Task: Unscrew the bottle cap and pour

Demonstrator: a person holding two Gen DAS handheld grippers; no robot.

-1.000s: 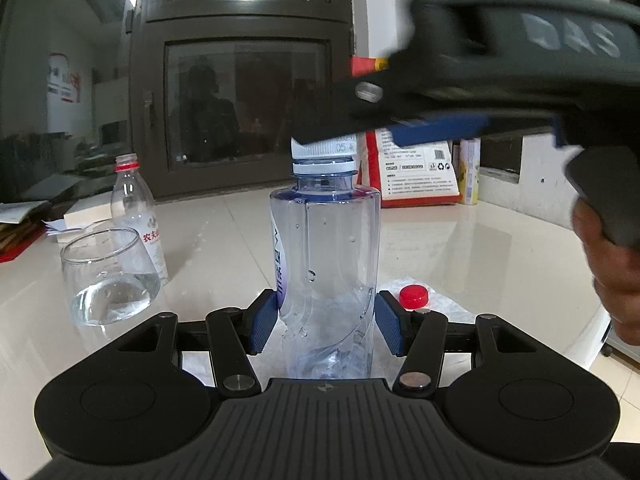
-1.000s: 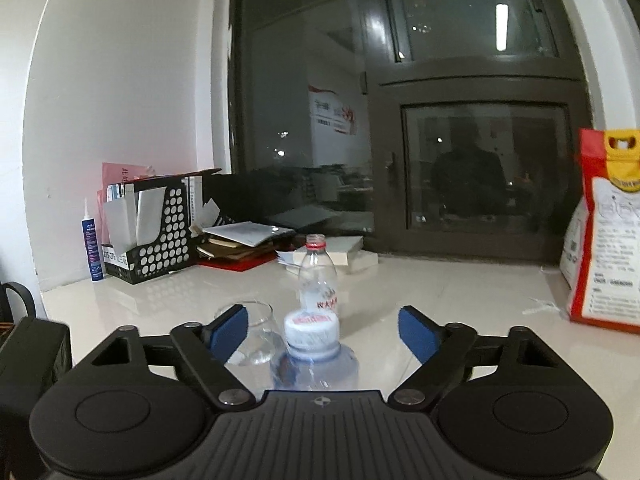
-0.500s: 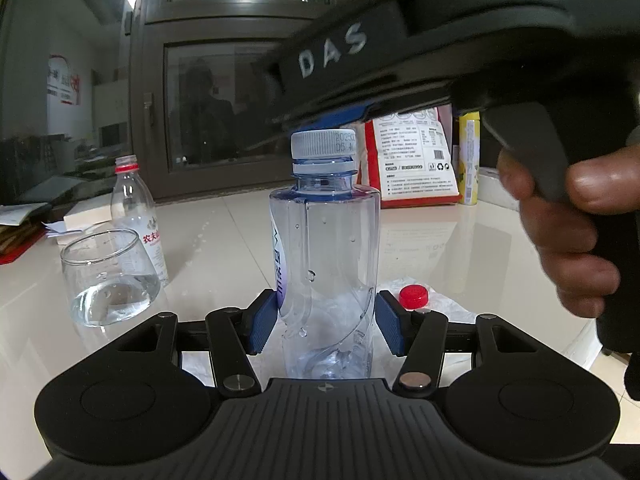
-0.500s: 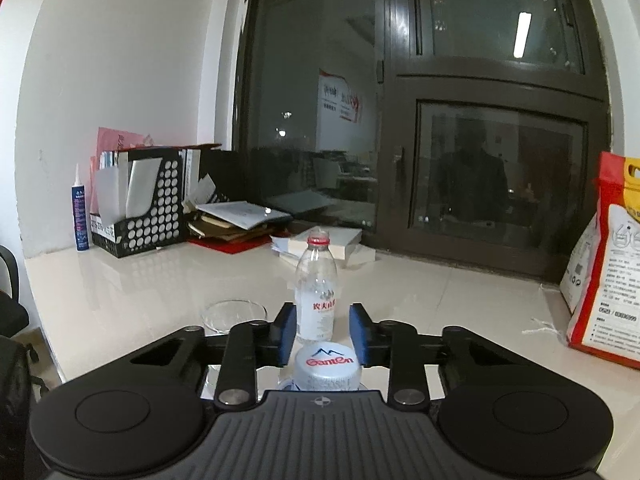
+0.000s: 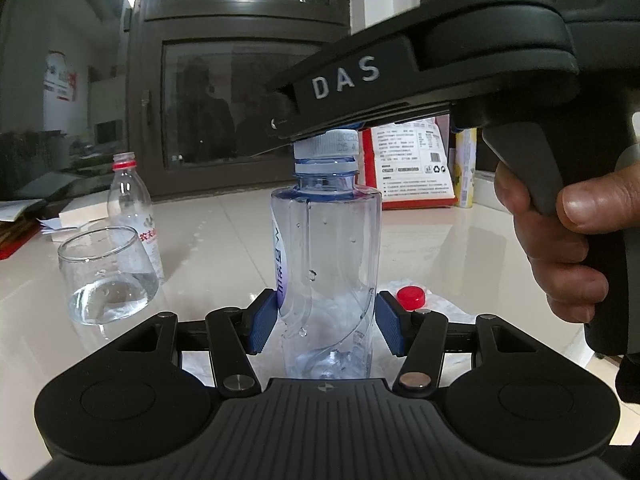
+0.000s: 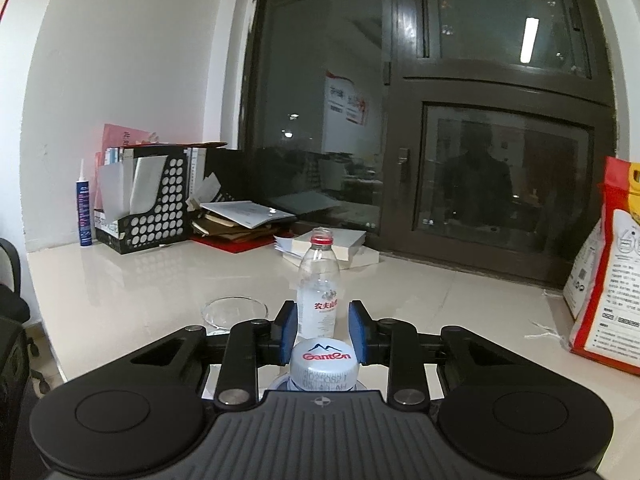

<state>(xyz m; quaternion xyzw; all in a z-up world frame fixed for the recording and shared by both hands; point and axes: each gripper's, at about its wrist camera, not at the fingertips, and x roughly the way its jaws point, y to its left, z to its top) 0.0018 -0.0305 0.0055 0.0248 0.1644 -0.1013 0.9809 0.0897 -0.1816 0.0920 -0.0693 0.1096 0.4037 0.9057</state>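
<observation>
A clear blue-tinted bottle (image 5: pixel 326 264) stands upright on the white table. My left gripper (image 5: pixel 325 326) is shut on its lower body, blue pads against both sides. Its white cap (image 5: pixel 326 145) reads "Ganten" from above (image 6: pixel 324 362). My right gripper (image 6: pixel 322 334) reaches over the bottle top from the right, its blue pads closed against the cap's sides. In the left wrist view the right gripper body (image 5: pixel 420 68) covers the cap's top. A glass (image 5: pixel 108 276) partly filled with water stands to the left.
An open, empty bottle with a red neck ring (image 5: pixel 134 208) stands behind the glass (image 6: pixel 234 312). A loose red cap (image 5: pixel 411 295) lies on clear plastic right of the held bottle. A red-and-white bag (image 6: pixel 608 272) stands right; files and papers (image 6: pixel 160 200) back left.
My right gripper came down over the bottle top and closed from wide open onto the white cap. The left gripper and bottle stayed still.
</observation>
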